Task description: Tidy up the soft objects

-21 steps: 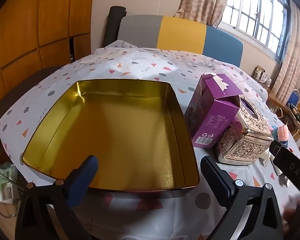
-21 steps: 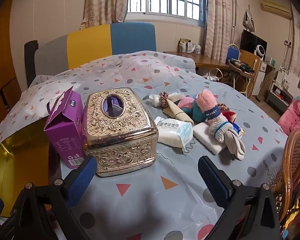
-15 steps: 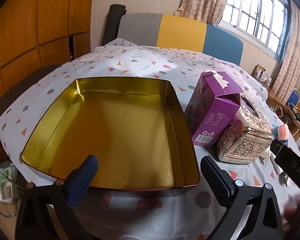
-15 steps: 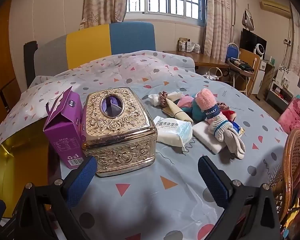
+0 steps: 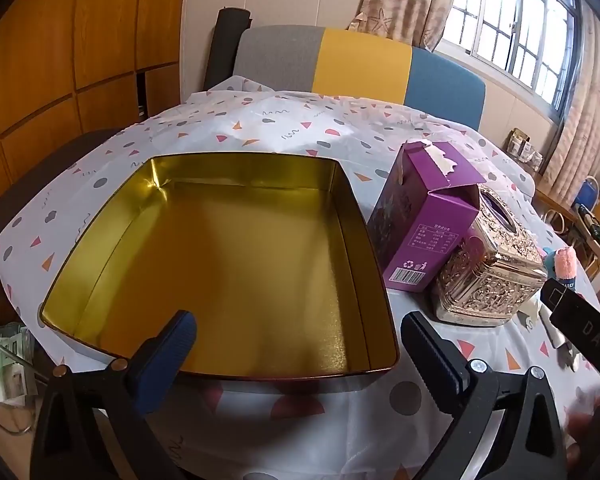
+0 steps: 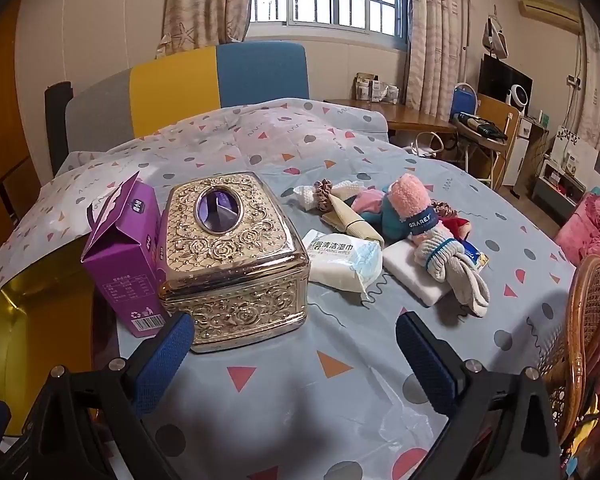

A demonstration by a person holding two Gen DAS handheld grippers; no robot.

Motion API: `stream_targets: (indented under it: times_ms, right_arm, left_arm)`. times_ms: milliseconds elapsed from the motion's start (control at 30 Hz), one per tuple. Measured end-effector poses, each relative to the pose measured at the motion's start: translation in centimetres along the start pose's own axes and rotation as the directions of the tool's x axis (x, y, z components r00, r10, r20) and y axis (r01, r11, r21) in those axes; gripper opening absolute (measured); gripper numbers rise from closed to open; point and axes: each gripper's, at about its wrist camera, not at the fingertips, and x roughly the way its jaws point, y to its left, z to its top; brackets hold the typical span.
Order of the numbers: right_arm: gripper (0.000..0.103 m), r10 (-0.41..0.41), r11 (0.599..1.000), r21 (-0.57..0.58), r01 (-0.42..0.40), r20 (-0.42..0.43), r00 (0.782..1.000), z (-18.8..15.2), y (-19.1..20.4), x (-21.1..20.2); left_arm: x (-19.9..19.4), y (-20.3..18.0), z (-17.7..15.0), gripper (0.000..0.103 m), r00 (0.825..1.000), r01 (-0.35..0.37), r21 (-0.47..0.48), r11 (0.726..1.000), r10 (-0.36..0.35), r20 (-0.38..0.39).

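Left gripper is held spread over the gold rectangular metal tin. Right gripper is spread too, nothing gripped. Pile of soft socks and cloths is seen right of the ornate gold tissue box.

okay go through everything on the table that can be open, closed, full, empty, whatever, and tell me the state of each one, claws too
gold tin: lid off, nothing inside
purple carton: upright, top flap torn open
ornate tissue box: lid on, upright
wet wipes pack: lying flat; whether sealed, cannot tell
pile of socks and scrunchies: loose on the tablecloth, unsorted
left claw: open, holding nothing
right claw: open, holding nothing
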Motion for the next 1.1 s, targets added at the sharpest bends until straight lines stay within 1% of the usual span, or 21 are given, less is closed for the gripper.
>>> stream_targets:
  times_ms: [1100]
  right_arm:
    - [0.103,0.008,1.0,-0.002,-0.008,-0.006,1.0,0.06,-0.42,0.48]
  left_arm:
    - [0.42,-0.57,-0.41,0.103,1.0,-0.002,0.021,1.0,0.002,-0.019]
